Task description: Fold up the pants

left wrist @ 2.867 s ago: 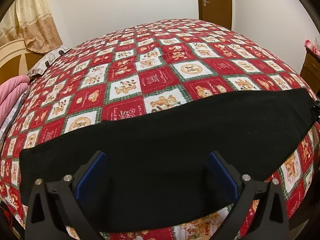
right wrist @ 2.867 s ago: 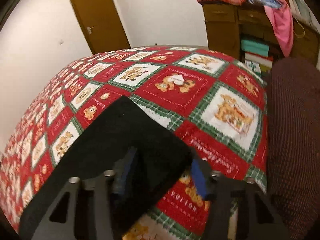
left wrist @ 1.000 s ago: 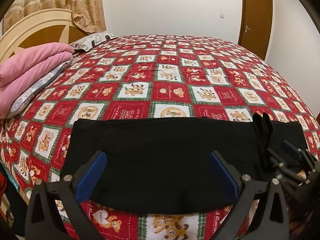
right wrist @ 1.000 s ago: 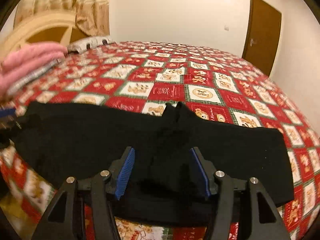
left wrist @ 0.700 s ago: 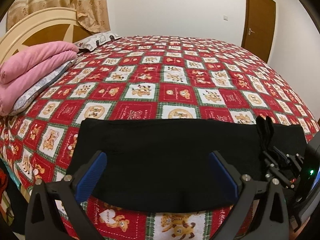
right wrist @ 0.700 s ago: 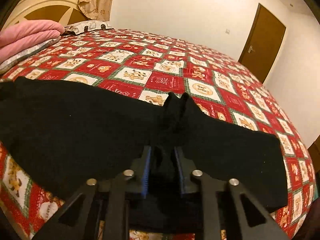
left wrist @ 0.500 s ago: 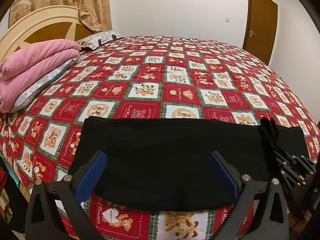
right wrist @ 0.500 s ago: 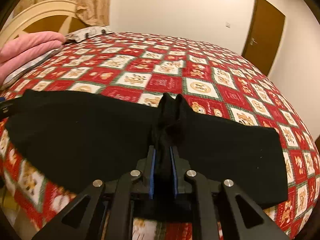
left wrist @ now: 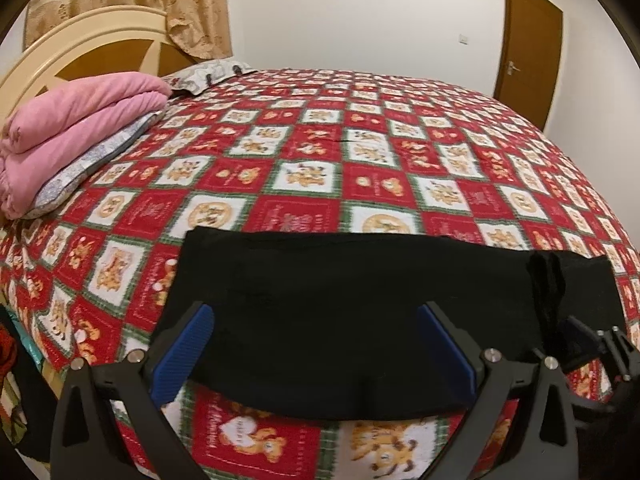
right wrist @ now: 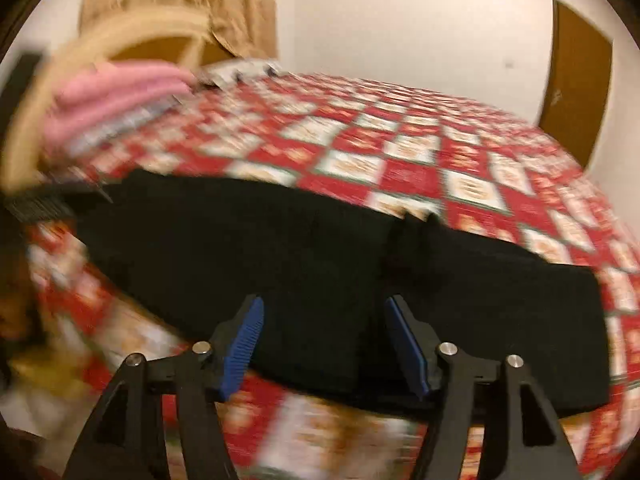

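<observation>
Far to the left of the left gripper (left wrist: 312, 344), a folded pink blanket (left wrist: 76, 128) on a pillow, next to the cream headboard (left wrist: 80, 48) and under a beige curtain (left wrist: 160, 0). Left gripper open wide, blue pads well apart, nothing between the pads, only hovering over the near part of the black pants (left wrist: 360, 296). Pants spread flat as a long band across the near edge of the bed (left wrist: 360, 168), over a red and white bear quilt. To the right of the left gripper, a small raised pinch of cloth (left wrist: 548, 280) standing up from the pants, and just beside this, the right gripper (left wrist: 596, 344) at the picture's edge. In the blurred right wrist view, right gripper (right wrist: 324, 340) with jaws just opened and parted, pants cloth lying between the pads but not pressed; the raised pinch (right wrist: 416, 224) ahead and a little to the right. Far to the right, a brown door (left wrist: 528, 44) in the white wall.
</observation>
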